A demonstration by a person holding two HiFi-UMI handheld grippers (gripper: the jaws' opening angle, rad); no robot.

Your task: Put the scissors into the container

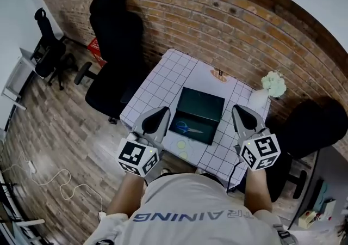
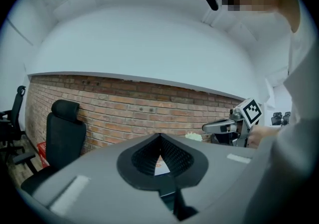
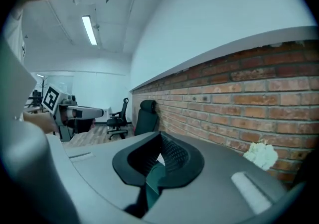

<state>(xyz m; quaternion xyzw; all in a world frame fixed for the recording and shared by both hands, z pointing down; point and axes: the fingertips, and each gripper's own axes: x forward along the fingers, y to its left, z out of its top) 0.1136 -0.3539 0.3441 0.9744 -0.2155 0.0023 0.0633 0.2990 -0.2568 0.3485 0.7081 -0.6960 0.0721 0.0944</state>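
A dark green open container (image 1: pixel 202 103) stands in the middle of the white gridded table (image 1: pixel 163 83). Blue-handled scissors (image 1: pixel 188 128) lie inside it near its front edge. My left gripper (image 1: pixel 165 110) hovers at the container's left front corner, above the table, jaws together and empty. My right gripper (image 1: pixel 236 108) hovers beside the container's right side, jaws also together and empty. From the left gripper view, the left gripper (image 2: pixel 160 137) points at the brick wall, with the right gripper (image 2: pixel 207 127) off to its right. The right gripper view shows the right gripper (image 3: pixel 160 135) closed over a sliver of the green container (image 3: pixel 153 180).
A white flower bunch (image 1: pixel 273 83) stands at the table's far right corner, a small orange item (image 1: pixel 220 75) at the far edge. Two pale yellow spots (image 1: pixel 182 149) mark the cloth near me. Black office chairs (image 1: pixel 116 53) flank the table; a brick wall (image 1: pixel 228 15) runs behind.
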